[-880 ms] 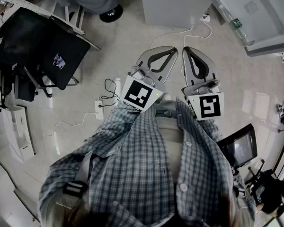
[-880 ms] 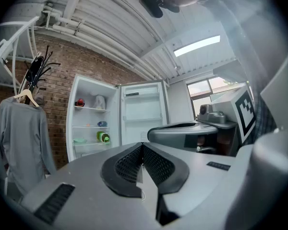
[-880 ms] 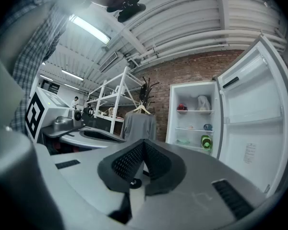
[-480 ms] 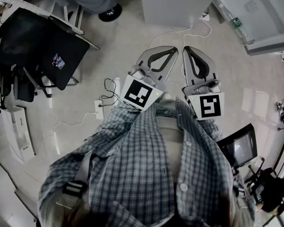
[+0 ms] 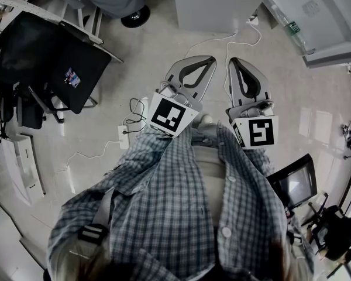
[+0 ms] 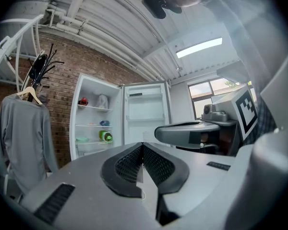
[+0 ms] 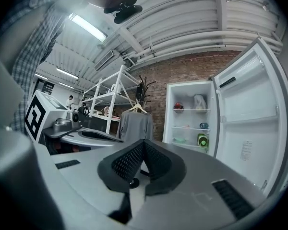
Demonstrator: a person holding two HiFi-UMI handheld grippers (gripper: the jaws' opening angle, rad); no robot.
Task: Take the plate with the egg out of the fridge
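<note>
2 grippers are held side by side in front of a checked shirt (image 5: 181, 209), both pointing level toward 1 open fridge (image 6: 78, 116) that stands well apart from them. The left gripper (image 6: 142, 145) has its fingers (image 6: 127, 163) clenched, pads pressed together with nothing between them. The right gripper (image 7: 144, 142) is likewise clenched and empty.

The fridge has 1 door (image 6: 145, 114), swung fully open on the right of the cabinet, and 3 shelves show inside. The top shelf carries 2 things: 1 red item (image 6: 83, 101) and 1 white bag (image 6: 102, 101). The middle shelf carries 1 blue item (image 6: 104, 123). The lowest of the 3 carries 2 things: 1 green bottle-like container (image 6: 105, 136), lying on its side with a round end toward the open front, and just to its left 1 pale green dish (image 6: 82, 139). This dish lies flat and level on the shelf. It is too small to tell whether it holds the egg, or which way its long axis runs.

Left of the fridge, 1 grey garment (image 6: 24, 138) hangs on a hanger against the brick wall (image 6: 62, 90).
</note>
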